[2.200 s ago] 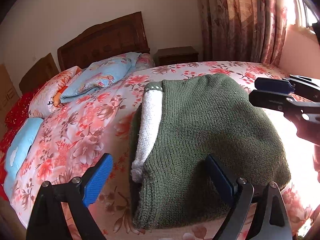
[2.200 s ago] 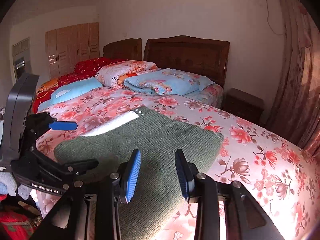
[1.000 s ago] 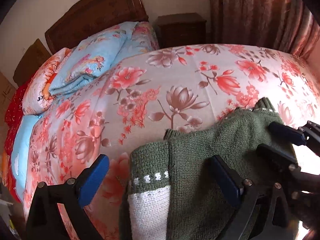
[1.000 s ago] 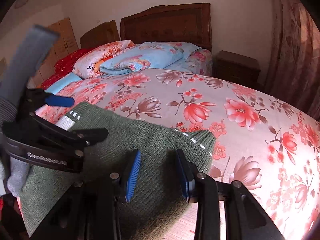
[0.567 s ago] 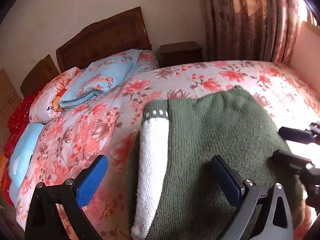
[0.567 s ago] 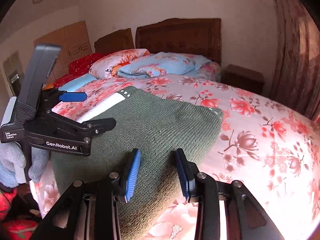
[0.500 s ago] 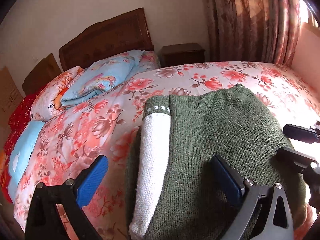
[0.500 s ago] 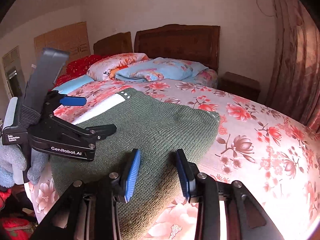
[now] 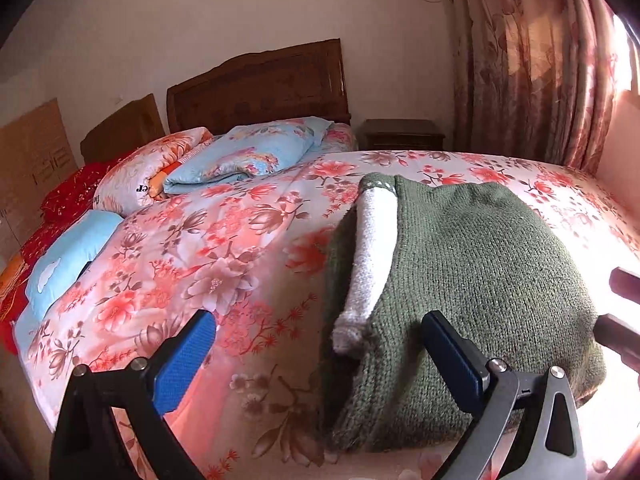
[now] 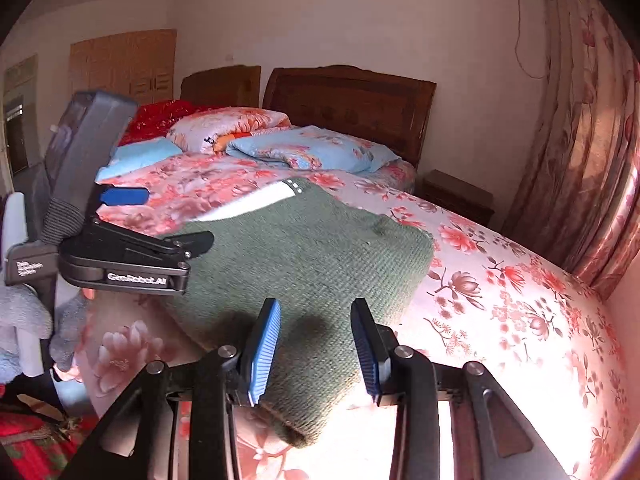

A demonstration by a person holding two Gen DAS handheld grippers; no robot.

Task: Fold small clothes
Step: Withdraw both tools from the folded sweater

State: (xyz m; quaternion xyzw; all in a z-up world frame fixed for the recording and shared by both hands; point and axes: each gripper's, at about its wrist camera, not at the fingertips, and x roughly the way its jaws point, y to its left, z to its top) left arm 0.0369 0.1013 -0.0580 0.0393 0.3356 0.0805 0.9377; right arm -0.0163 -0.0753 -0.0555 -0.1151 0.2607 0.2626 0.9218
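On the floral bedspread point(image 9: 224, 240), near the foot of the bed, lay the folded green sweater point(image 9: 472, 280); a white knitted sleeve point(image 9: 374, 252) ran along its left fold, the green cuff pointing toward the headboard point(image 9: 260, 84) at about eleven o'clock. The left gripper point(image 9: 316, 354) stood with its blue pads well apart, nothing pressed between them; the left pad was over bare bedspread, the right over the sweater's near portion. The right gripper point(image 10: 316, 346) had its jaws parted to a moderate gap, the sweater's near corner showing between and beyond the pads; no pad was seen pressing the knit. From the right wrist view, the left gripper point(image 10: 160, 220) sat at nine o'clock of the sweater, held in a gloved hand point(image 10: 24, 320). Pillows point(image 9: 244, 156) lay stacked at the headboard; a dark nightstand point(image 9: 400, 134) stood at one o'clock, beside the patterned curtain point(image 9: 536, 64). Strong sunlight washed out the bedspread's near right edge.
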